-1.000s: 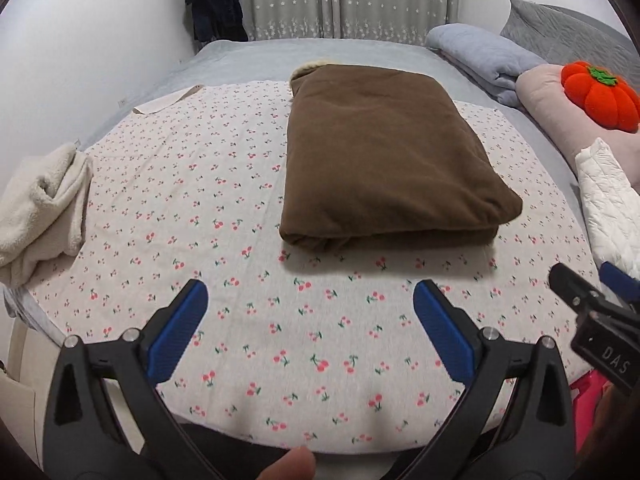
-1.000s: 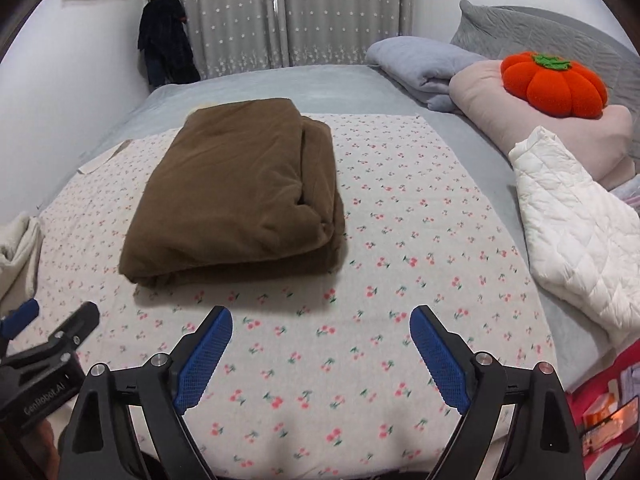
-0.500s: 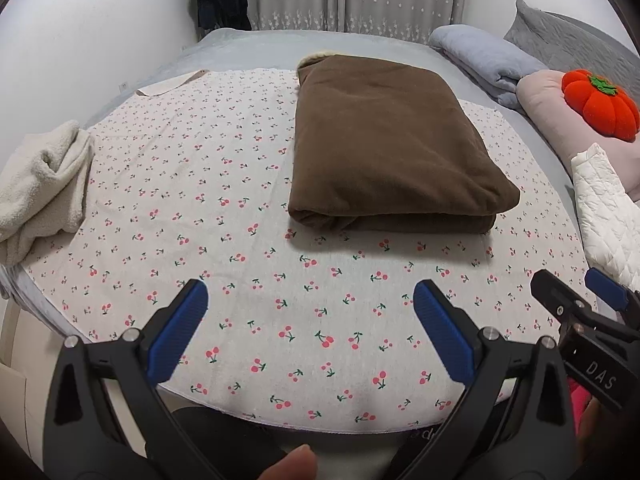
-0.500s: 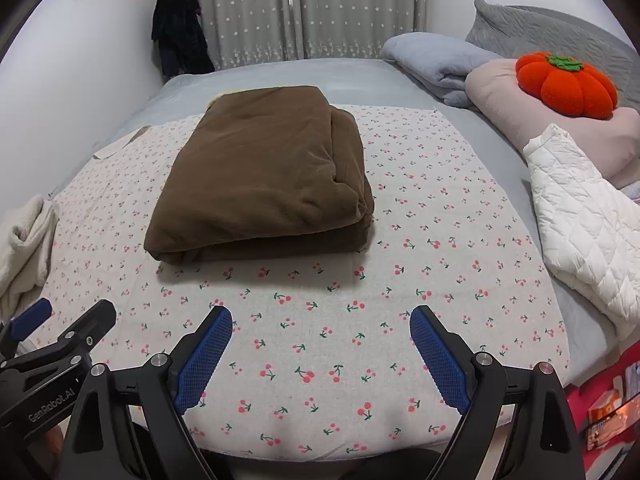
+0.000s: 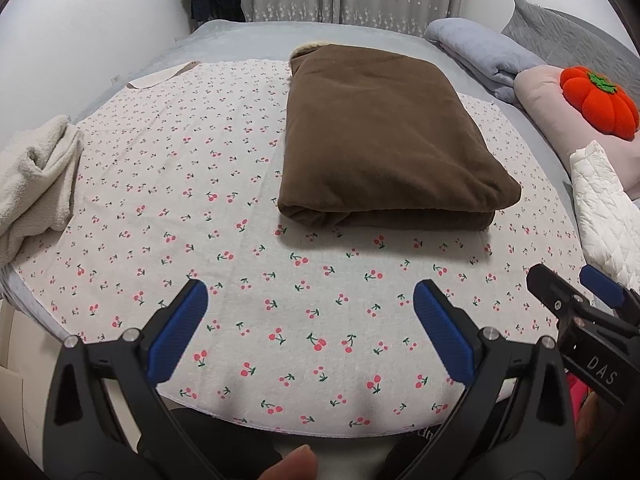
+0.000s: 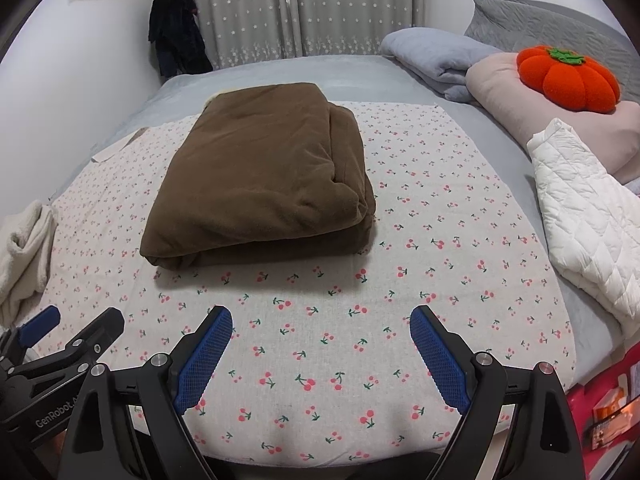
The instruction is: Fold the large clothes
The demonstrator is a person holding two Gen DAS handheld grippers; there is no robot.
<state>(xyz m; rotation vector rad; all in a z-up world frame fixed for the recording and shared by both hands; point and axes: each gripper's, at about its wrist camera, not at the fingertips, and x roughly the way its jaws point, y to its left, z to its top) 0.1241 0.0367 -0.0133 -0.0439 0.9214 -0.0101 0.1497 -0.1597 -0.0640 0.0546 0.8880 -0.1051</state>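
Garment (image 5: 384,136) | brown, folded thick rectangle | on cherry-print sheet (image 5: 168,184)

Soft, even indoor light fills both views, bright without glare. The folded brown garment (image 5: 384,136) casts only a faint shadow on the cherry-print sheet (image 5: 160,184) along its near edge. Focus is sharp; fisheye distortion bends the edges, and the corners go black.

Garment (image 5: 384,144) on sheet (image 5: 168,184) (mid-bed)

Orange pumpkin cushion (image 6: 568,79) on pink pillow (image 6: 500,92), beside grey blanket (image 6: 428,56)
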